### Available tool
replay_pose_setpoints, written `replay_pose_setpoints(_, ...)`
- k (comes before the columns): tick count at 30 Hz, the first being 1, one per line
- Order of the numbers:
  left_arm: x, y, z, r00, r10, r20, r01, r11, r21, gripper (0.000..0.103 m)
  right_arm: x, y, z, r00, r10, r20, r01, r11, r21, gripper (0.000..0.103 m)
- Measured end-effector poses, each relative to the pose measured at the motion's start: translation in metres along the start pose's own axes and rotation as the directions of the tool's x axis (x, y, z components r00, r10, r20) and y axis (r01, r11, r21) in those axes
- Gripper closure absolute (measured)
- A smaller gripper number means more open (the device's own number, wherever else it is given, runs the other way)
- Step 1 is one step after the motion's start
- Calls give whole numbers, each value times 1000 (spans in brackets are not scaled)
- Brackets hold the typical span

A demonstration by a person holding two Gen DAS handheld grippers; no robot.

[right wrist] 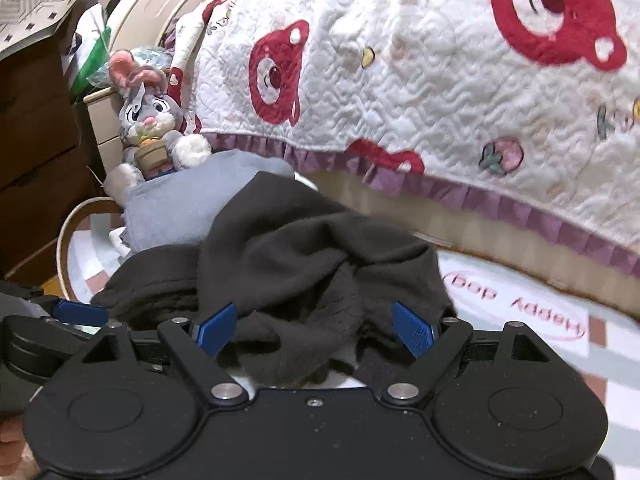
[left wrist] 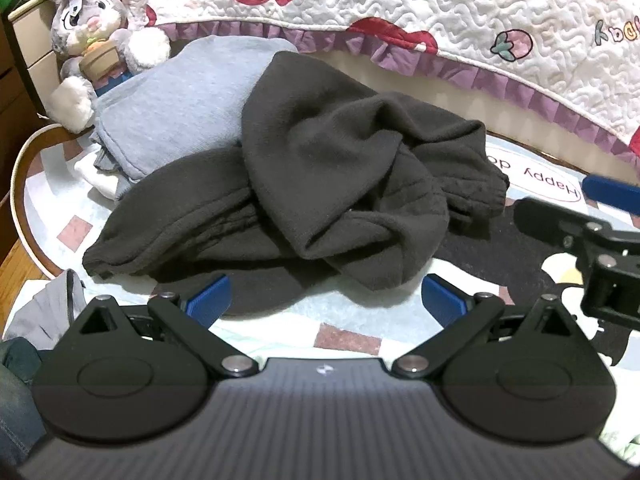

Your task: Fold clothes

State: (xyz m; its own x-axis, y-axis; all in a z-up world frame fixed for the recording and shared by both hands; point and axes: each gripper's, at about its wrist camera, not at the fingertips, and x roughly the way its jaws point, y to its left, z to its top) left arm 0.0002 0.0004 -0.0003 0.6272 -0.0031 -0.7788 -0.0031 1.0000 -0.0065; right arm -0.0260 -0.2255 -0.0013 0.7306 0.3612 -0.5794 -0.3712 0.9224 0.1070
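Two grippers face one crumpled dark garment [left wrist: 320,184] lying on a round patterned mat [left wrist: 348,336] at the foot of a bed. Seen from the left wrist, the left gripper [left wrist: 326,300] has its blue pads [left wrist: 210,300] spread wide at 6 o'clock, holding nothing, with bare mat and the garment's near edge between them; the cloth does not touch either pad. The garment fills the middle of that view, bunched into thick folds, one ribbed cuff pointing toward 3 o'clock and a long flat part trailing toward 8 o'clock. Behind it at 10 o'clock sits a folded grey-blue garment [left wrist: 180,100], partly under the dark one, with a bit of white cloth [left wrist: 98,178] just beside its lower edge. A plush rabbit [left wrist: 92,40] leans at 11 o'clock beside pale drawers [left wrist: 32,48]. A white quilt [left wrist: 440,12] with red bears and a purple frill hangs across 12 to 2 o'clock. The right gripper [left wrist: 592,232] shows at 3 o'clock in this view, near the garment's cuff but apart from it. From the right wrist, the right gripper [right wrist: 316,330] also stands wide open, its pads [right wrist: 412,332] on either side of a hanging fold of the dark garment [right wrist: 304,280], which lies between them without being pinched. The rabbit [right wrist: 152,120] sits at 10 o'clock there, the quilt [right wrist: 440,80] from 12 to 3 o'clock, and pink lettering on the mat [right wrist: 540,320] at 3 o'clock
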Motion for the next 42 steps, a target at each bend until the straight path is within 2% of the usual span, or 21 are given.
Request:
replay_pose_setpoints(12,6,5,-1,999,-8,-48,7,1000,-29,0,-2,6,1,999,-29,22,31,995,-91,15)
replay_pose_setpoints(15,6,5,-1,998,-32,-48,31,999,-32,0,-3,9,-2,999,-32,25,34,992,-120,15)
replay_pose_setpoints(18,5,6,-2,998,-49,-34,48,998,-42,0,-3,11,-2,999,-22,30,26,991,-128,15)
replay_pose_setpoints(24,4,7,-1,999,-38,-12,37,999,-32,0,-1,8,-3,999,-25,22,27,993,-119,15)
replay_pose_setpoints(42,15,12,-5,998,-30,-51,28,999,-41,0,3,7,-8,999,-37,-6,36,993,-115,15)
